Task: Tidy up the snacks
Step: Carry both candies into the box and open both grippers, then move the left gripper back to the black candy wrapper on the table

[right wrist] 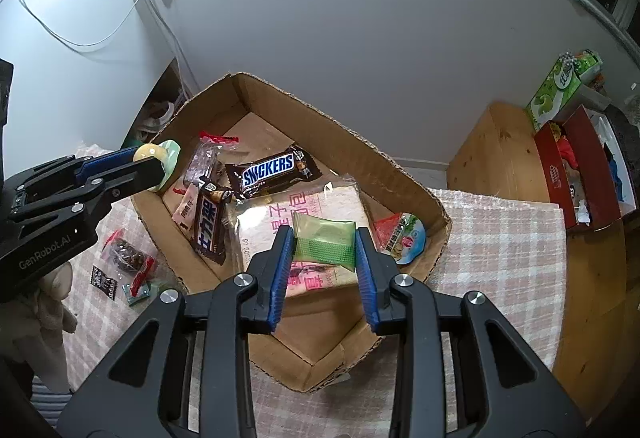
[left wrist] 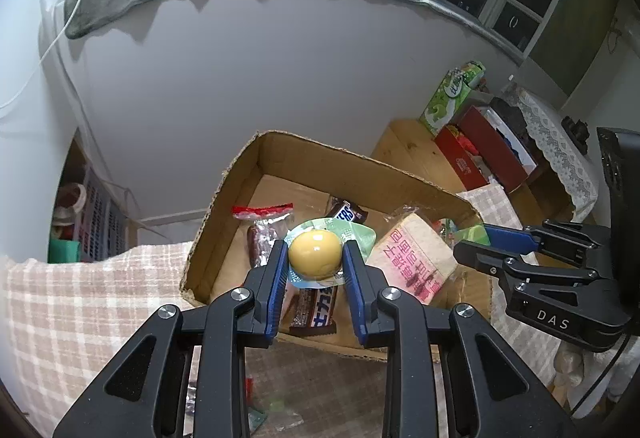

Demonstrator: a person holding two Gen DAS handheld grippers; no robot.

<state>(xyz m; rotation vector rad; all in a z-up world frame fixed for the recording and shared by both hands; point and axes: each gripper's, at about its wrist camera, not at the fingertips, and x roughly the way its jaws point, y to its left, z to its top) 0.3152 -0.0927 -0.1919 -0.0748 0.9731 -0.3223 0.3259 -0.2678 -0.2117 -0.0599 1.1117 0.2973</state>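
Two snacks are held above the cardboard box (right wrist: 400, 162): a yellow jelly cup (left wrist: 315, 253) is clamped in the narrow jaws of the left gripper (left wrist: 315, 258), and a green packet (right wrist: 325, 241) sits between the wider jaws of the right gripper (right wrist: 324, 250), touching both pads.

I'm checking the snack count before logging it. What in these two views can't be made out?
- Left wrist: bars in the cardboard box partly hidden by the jelly cup and left tongs.
- Right wrist: big packet's print covered by the green packet.
- Loose sweets: too small to read.
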